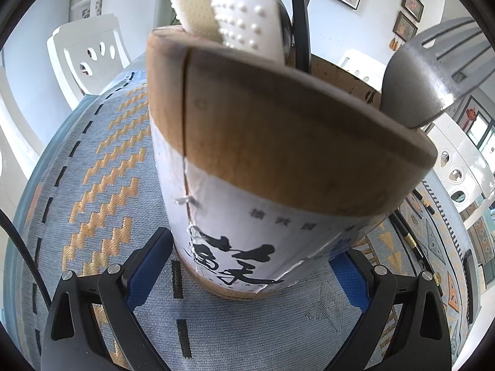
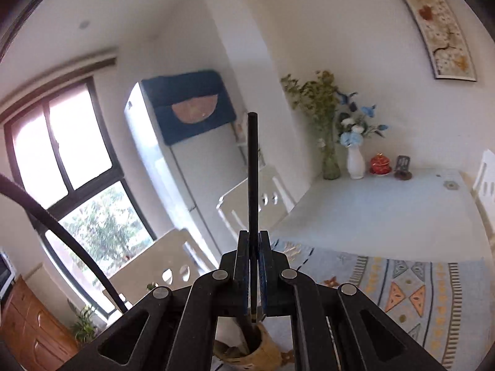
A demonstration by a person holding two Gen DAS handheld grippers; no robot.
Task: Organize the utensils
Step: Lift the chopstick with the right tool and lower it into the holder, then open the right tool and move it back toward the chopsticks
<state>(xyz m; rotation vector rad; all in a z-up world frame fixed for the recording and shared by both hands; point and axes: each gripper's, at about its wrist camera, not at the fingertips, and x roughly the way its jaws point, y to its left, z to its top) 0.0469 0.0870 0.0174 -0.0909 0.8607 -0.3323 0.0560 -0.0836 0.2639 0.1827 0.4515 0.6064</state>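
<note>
1. Right up against the left wrist lens, the left gripper [image 1: 250,281] straddled the utensil holder [image 1: 278,167], its blue pads [image 1: 148,275] sitting at the base on either side; whether they actually pressed the wall, I could not tell.
2. The holder, a bamboo cylinder with a white label and black characters, stood upright on the patterned blue mat [image 1: 102,185].
3. Inside it: a white dotted spatula [image 1: 235,12], a dark handle [image 1: 298,18] and a grey slotted turner [image 1: 433,71] leaning to the right.
4. Over on the right wrist view, the right gripper [image 2: 254,266] was pressed together on a thin black chopstick [image 2: 252,170], pinching it near its lower part, the stick pointing straight up from the jaws.
5. Below those jaws, the holder's rim [image 2: 263,352] peeked through.
6. Farther out: white chairs [image 1: 89,52], a fridge [image 2: 173,167], vases with flowers [image 2: 352,151] on the table [image 2: 386,210].
</note>
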